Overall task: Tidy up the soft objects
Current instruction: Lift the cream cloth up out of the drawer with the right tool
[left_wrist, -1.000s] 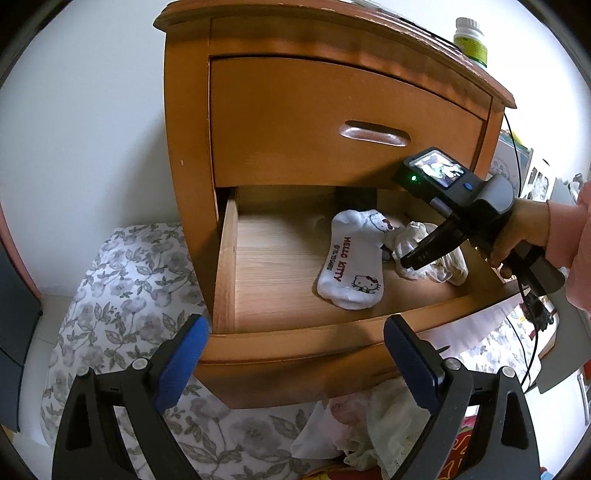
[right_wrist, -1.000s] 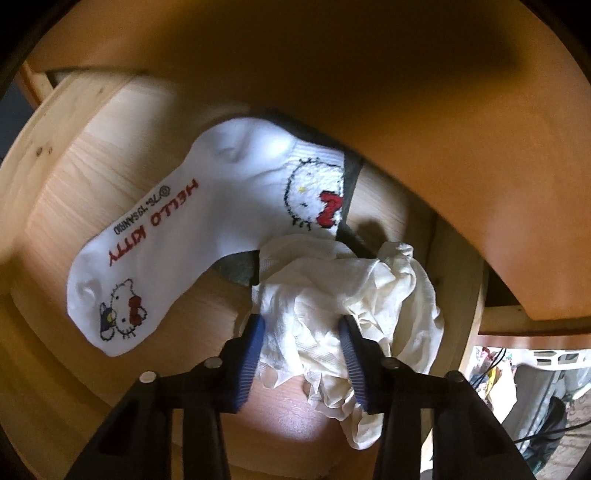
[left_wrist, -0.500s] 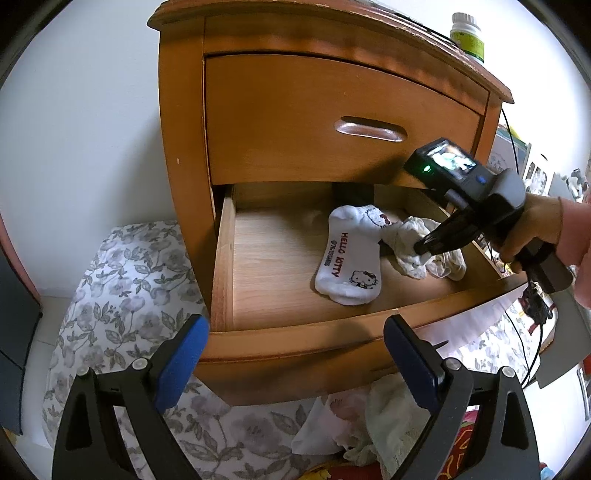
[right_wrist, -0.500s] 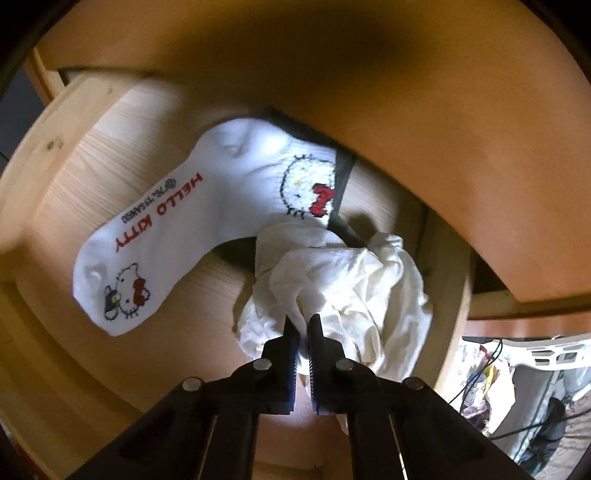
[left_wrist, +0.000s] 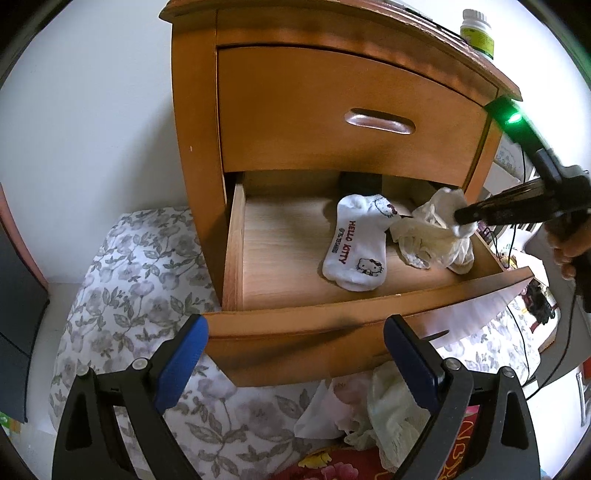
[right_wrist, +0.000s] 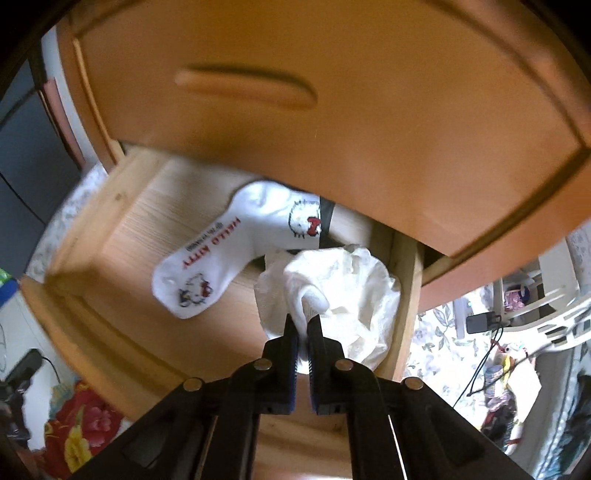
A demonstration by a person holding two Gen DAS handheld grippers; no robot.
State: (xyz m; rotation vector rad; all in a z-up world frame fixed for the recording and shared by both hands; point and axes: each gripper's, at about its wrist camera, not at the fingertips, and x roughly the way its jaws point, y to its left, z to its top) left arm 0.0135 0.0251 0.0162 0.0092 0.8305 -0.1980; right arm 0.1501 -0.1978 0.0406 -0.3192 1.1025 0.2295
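A wooden nightstand has its lower drawer (left_wrist: 280,321) pulled open. A white Hello Kitty sock (left_wrist: 354,243) lies flat in it; it also shows in the right wrist view (right_wrist: 221,254). My right gripper (right_wrist: 303,325) is shut on a crumpled cream cloth (right_wrist: 347,280) and lifts it above the drawer's right side; from the left wrist view the cloth (left_wrist: 436,232) hangs from the right gripper (left_wrist: 460,218). My left gripper (left_wrist: 295,354) is open and empty in front of the drawer.
The closed upper drawer (left_wrist: 351,110) overhangs the open one. More white and cream clothes (left_wrist: 369,417) lie on the floral bedding (left_wrist: 122,295) below the drawer. A bottle (left_wrist: 478,29) stands on the nightstand top. Cables and clutter (right_wrist: 491,354) lie at right.
My right gripper closed on the cream cloth and has pulled back and up, lifting the cloth off the drawer floor. The left gripper has stayed open in front of the drawer.
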